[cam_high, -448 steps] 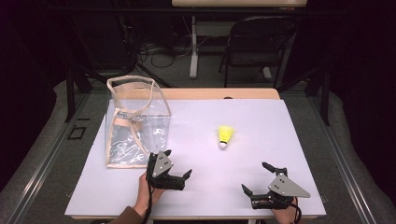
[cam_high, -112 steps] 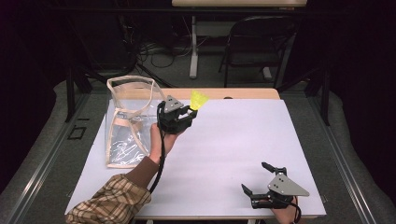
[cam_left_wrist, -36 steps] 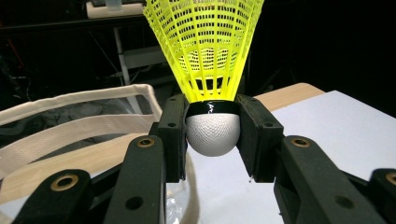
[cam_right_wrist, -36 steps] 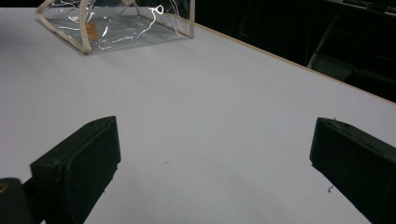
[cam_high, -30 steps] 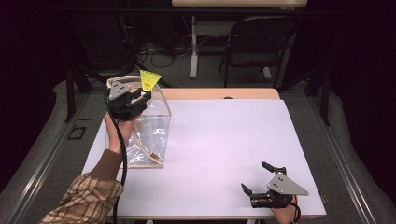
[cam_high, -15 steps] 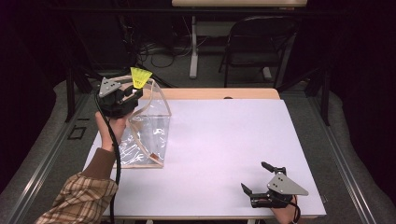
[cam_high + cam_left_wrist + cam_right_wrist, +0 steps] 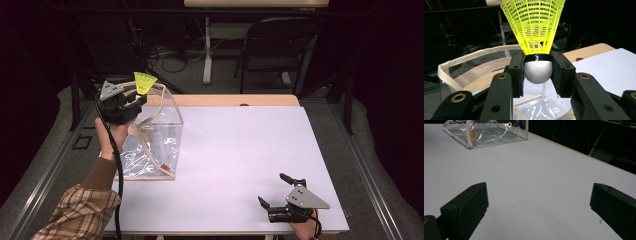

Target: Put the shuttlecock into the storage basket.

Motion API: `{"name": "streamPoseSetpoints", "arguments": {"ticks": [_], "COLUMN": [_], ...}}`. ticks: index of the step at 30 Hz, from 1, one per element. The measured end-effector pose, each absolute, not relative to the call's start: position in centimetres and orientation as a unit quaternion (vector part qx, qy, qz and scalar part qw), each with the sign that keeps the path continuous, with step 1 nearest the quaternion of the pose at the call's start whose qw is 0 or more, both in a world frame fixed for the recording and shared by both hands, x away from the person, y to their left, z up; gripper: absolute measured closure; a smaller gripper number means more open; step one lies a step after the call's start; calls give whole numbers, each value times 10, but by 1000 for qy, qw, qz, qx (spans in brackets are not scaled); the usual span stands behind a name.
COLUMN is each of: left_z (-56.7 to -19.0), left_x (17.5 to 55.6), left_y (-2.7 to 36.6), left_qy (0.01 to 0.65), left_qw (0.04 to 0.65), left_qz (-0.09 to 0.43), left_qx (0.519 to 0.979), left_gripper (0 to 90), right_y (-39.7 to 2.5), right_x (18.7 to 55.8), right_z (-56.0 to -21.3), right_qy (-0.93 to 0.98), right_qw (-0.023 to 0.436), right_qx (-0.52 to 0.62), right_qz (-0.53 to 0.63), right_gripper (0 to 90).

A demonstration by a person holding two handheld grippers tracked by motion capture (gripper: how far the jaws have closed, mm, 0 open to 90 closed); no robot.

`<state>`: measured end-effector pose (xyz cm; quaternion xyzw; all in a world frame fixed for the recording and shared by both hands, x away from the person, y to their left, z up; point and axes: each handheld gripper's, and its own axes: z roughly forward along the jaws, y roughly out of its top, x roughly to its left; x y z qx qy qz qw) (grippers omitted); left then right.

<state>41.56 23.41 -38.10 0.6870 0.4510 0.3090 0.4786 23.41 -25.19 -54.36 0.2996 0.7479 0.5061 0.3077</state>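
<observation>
At the far left, the left claw (image 7: 134,99) is raised over the open top of the clear bag (image 7: 152,137), its jaws clamped on the white cork of the yellow shuttlecock (image 7: 536,45), skirt upward. The bag stands on the white counter (image 7: 240,150). At the near right, the right claw (image 7: 274,192) rests on the counter, jaws wide.

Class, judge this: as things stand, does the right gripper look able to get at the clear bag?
Probably yes: the right gripper sits open, and bare white table lies between it and the clear bag, though the bag is well across the table.
</observation>
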Motion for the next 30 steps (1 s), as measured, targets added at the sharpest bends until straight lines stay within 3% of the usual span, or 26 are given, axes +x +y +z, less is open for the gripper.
{"name": "streamPoseSetpoints", "arguments": {"ticks": [30], "left_z": [-383], "left_x": [422], "left_y": [248], "left_qy": [462], "left_qw": [447], "left_qz": [288], "left_qx": [710], "left_gripper": [649], "right_y": [-251], "right_x": [234], "right_z": [-543], "right_qy": [748], "right_qw": [308], "right_qx": [299], "right_qz": [506], "right_gripper": [12]}}
